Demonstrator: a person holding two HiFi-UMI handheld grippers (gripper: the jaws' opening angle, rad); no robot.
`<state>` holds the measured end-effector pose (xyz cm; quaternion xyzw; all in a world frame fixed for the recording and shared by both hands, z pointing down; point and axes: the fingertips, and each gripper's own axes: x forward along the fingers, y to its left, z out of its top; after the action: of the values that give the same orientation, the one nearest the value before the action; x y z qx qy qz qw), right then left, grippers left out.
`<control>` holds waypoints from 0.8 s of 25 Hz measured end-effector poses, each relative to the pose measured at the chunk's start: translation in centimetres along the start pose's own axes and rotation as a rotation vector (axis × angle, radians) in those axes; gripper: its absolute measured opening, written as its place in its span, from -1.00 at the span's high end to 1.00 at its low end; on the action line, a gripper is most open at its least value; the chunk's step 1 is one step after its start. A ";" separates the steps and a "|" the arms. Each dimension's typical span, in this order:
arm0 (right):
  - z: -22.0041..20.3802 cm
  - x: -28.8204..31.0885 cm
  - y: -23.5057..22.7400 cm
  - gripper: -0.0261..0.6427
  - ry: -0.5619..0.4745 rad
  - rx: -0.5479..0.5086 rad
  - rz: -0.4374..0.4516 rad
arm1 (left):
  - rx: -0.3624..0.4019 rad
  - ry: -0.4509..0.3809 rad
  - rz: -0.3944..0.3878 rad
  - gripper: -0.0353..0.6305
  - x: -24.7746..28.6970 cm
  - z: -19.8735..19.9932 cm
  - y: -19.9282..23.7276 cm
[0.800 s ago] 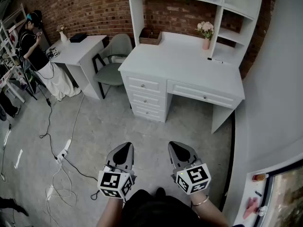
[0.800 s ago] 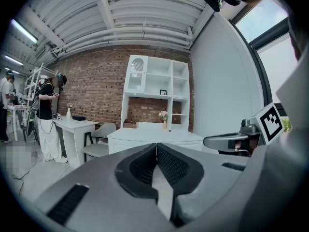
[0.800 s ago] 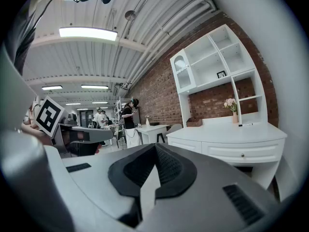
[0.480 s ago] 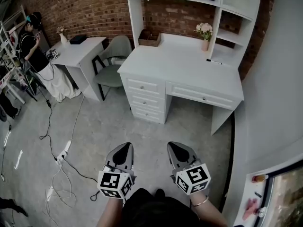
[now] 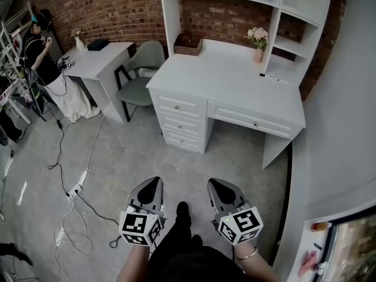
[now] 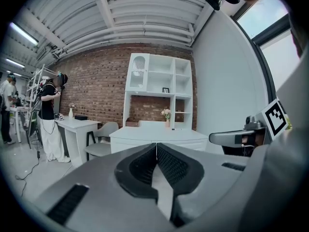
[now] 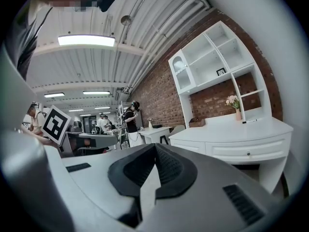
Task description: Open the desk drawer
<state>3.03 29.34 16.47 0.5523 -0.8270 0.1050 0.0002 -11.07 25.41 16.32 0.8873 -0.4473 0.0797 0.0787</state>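
Observation:
The white desk (image 5: 229, 78) with a shelf hutch stands against the brick wall, well ahead of both grippers. A wide drawer (image 5: 254, 122) with one small knob sits under its top. A stack of three drawers (image 5: 179, 122) is at its left; all look closed. My left gripper (image 5: 154, 183) and right gripper (image 5: 215, 184) hover side by side over the floor at the bottom of the head view, pointing at the desk. The left gripper (image 6: 156, 144) is shut with nothing in it. The right gripper (image 7: 155, 145) is shut too, and the wide drawer (image 7: 248, 151) lies far beyond it.
A grey-green chair (image 5: 141, 75) and a small white table (image 5: 100, 60) stand left of the desk. A person (image 5: 38, 46) stands at far left. Cables and a power strip (image 5: 73, 192) trail over the floor. A vase of flowers (image 5: 258, 43), a brown box (image 5: 187, 44) and a pen (image 5: 269, 76) sit on the desk.
A dark shoe has come forward between the two grippers. The grippers keep about the same place in the picture, and both stay shut.

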 end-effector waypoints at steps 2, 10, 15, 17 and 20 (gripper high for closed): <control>-0.1 0.9 -0.7 0.91 0.002 0.005 -0.004 | -0.001 0.005 0.004 0.86 1.1 -0.1 0.8; 0.2 7.8 -5.4 0.91 0.033 0.010 -0.013 | -0.046 0.026 -0.011 0.86 8.9 -0.2 5.6; 1.0 13.8 -9.0 0.91 0.049 0.025 -0.027 | -0.038 0.041 -0.023 0.86 15.7 0.7 8.9; 1.3 16.1 -10.3 0.91 0.058 0.034 -0.031 | -0.033 0.048 -0.031 0.86 18.3 1.2 10.2; 1.6 19.5 -12.1 0.91 0.074 0.042 -0.035 | -0.029 0.057 -0.043 0.86 22.1 1.7 11.9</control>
<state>6.64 6.78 19.28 0.5622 -0.8143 0.1428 0.0208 -7.58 0.83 20.13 0.8929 -0.4268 0.0969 0.1061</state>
